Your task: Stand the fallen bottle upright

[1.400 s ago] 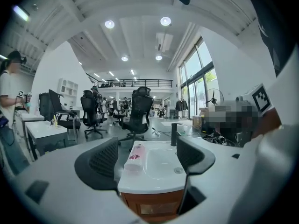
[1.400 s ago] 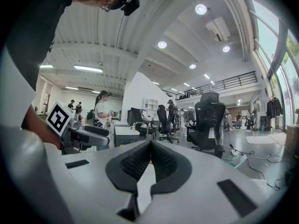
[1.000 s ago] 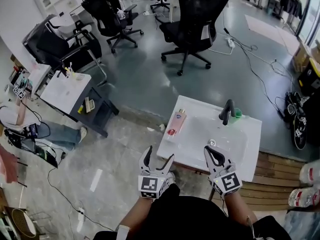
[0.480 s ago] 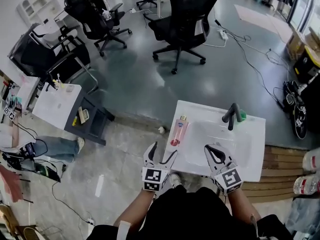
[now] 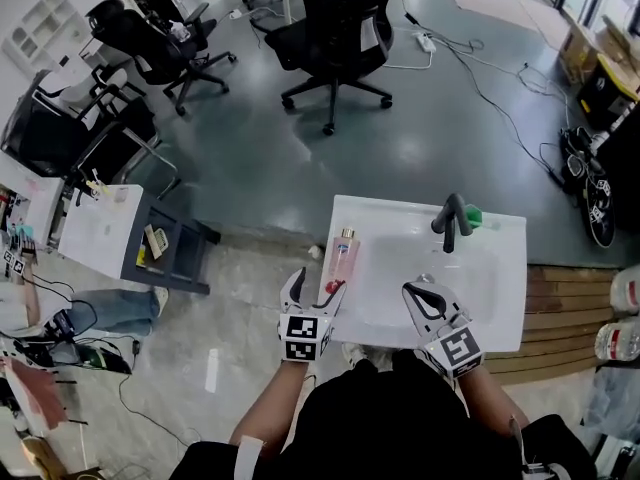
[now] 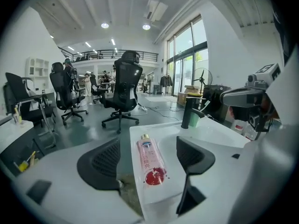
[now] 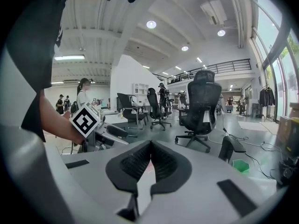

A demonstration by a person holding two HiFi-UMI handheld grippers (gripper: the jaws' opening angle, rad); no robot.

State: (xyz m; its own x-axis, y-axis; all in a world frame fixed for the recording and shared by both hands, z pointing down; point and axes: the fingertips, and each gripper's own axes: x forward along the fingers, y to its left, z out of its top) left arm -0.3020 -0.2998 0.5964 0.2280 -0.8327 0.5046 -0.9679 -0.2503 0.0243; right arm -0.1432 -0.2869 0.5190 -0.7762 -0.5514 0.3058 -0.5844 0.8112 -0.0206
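Note:
A clear pink bottle (image 5: 342, 254) with a gold cap lies on its side on the left rim of the white sink (image 5: 500, 298), cap pointing away from me. In the left gripper view the bottle (image 6: 148, 158) lies between the jaws. My left gripper (image 5: 314, 290) (image 6: 147, 161) is open, with its pads on either side of the bottle's red-labelled base end and not touching it. My right gripper (image 5: 424, 300) (image 7: 150, 149) hovers over the sink's front edge, shut with nothing in it.
A black faucet (image 5: 450, 224) and a green object (image 5: 472, 215) stand at the back of the sink. Office chairs (image 5: 335, 28) fill the floor beyond. A small side table (image 5: 105, 230) is at the left. A wooden platform (image 5: 560, 313) and cables lie to the right.
The view has shifted and the sink sits closer to me. My left gripper has come forward to the bottle's base end. The bottle still lies flat.

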